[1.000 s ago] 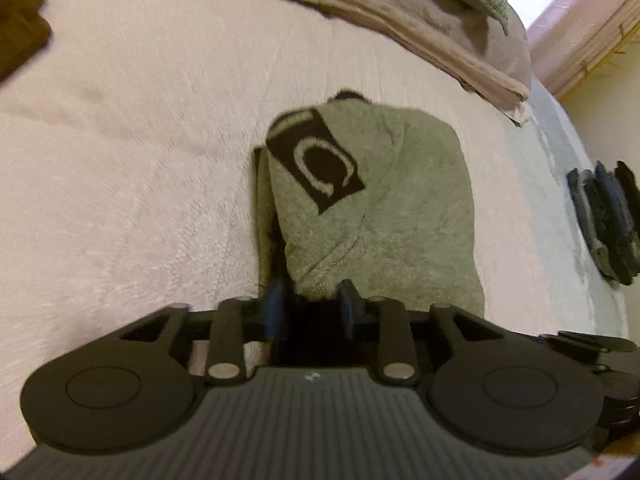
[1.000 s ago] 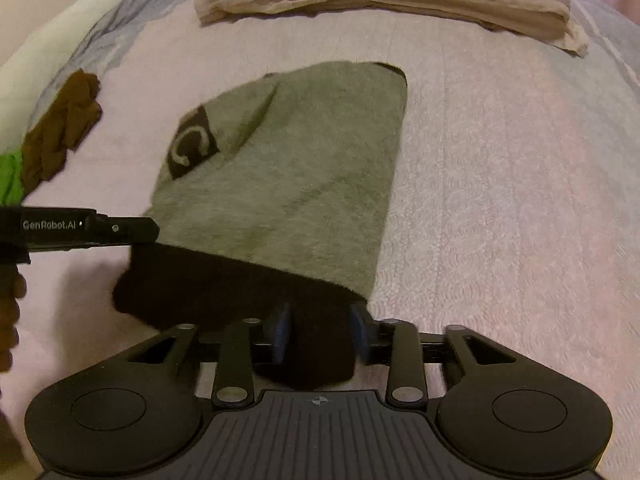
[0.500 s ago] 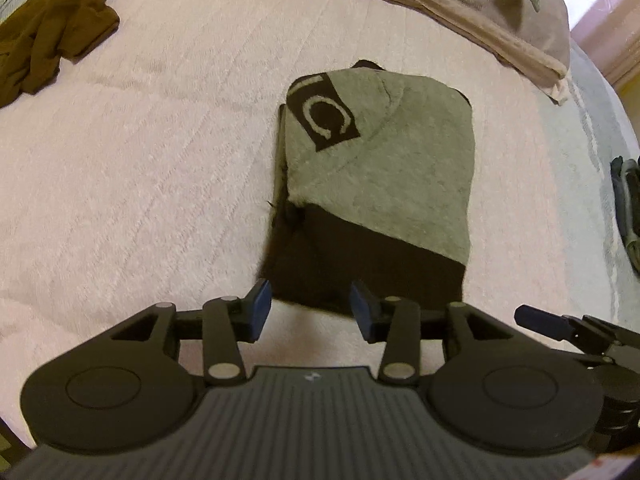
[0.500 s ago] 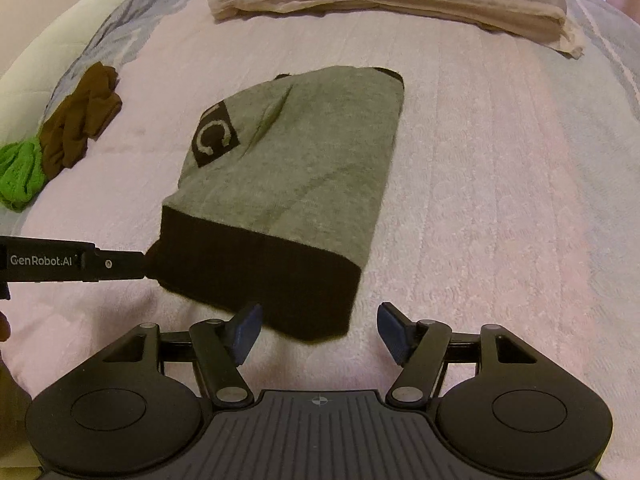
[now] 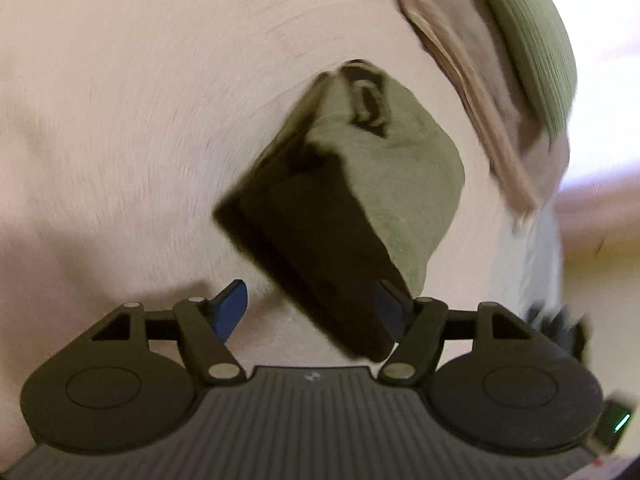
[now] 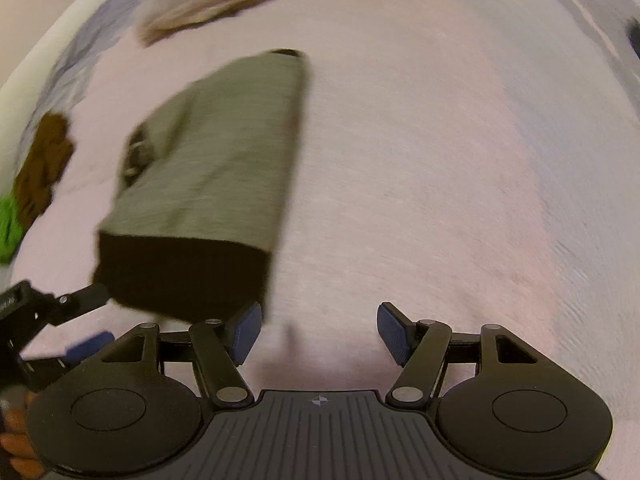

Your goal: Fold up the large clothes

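A folded grey-green garment [image 5: 380, 168] with a black hem and a black patch bearing a pale letter lies on the pink bed cover [image 5: 120, 120]. My left gripper [image 5: 312, 312] is open and its jaws are still opening. The black hem corner reaches between them beside the right pad [image 5: 390, 312], and neither pad presses on it. In the right wrist view the garment [image 6: 216, 152] lies to the left. My right gripper [image 6: 320, 332] stands open over bare cover, just right of the hem [image 6: 180, 276]. The left gripper [image 6: 86, 322] shows at the hem's left corner.
A beige blanket [image 5: 472, 72] and a green pillow [image 5: 532, 40] lie at the head of the bed. A brown garment [image 6: 44, 160] and a bright green one [image 6: 8, 224] sit at the left edge. Dark items [image 5: 556, 316] lie far right.
Both grippers have let go of the black hem and opened wide. The left view has rolled and blurred. The right gripper has slid off to the right of the garment.
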`<state>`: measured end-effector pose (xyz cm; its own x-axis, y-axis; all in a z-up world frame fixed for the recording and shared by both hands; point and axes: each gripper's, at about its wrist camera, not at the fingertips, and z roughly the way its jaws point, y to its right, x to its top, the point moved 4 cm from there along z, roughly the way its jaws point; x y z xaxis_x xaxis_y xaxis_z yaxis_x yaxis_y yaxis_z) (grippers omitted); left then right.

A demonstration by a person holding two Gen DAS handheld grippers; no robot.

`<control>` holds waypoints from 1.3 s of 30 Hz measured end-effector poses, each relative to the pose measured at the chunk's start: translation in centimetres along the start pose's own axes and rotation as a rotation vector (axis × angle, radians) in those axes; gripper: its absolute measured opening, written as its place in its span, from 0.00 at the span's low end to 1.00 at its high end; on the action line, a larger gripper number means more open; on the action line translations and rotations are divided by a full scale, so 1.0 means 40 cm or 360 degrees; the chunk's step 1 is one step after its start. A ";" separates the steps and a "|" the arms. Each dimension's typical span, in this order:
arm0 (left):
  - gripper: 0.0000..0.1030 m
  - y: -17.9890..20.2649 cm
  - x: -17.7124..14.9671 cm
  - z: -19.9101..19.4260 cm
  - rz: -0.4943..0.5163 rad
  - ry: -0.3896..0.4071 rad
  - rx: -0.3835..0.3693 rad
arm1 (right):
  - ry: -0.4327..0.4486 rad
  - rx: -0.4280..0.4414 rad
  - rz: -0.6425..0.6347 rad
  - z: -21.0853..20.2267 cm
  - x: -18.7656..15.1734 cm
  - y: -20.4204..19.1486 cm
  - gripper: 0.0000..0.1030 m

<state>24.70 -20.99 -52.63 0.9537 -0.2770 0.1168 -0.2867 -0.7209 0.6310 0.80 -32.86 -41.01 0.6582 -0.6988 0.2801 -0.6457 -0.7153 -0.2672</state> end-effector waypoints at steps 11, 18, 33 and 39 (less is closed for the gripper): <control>0.15 -0.038 0.014 0.125 -0.0175 0.0248 -0.0217 | -0.0050 -0.0113 0.0310 0.013 0.000 0.179 0.60; 0.12 -0.040 0.133 -0.117 0.0180 0.0265 -0.0075 | -0.0092 0.0011 0.0164 0.022 0.024 0.142 0.60; 0.18 -0.300 0.366 -0.378 0.0085 0.0435 0.0174 | -0.0044 0.0807 -0.0642 0.104 0.236 -0.245 0.60; 0.44 -0.314 0.276 -0.400 -0.0060 0.0489 -0.0009 | -0.0097 0.0911 -0.0618 0.165 0.334 -0.277 0.60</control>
<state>40.29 -4.83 -47.01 0.9467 -0.0447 0.3191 -0.2510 -0.7232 0.6434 19.31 -34.29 -40.38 0.8318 -0.3785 0.4059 -0.0642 -0.7921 -0.6070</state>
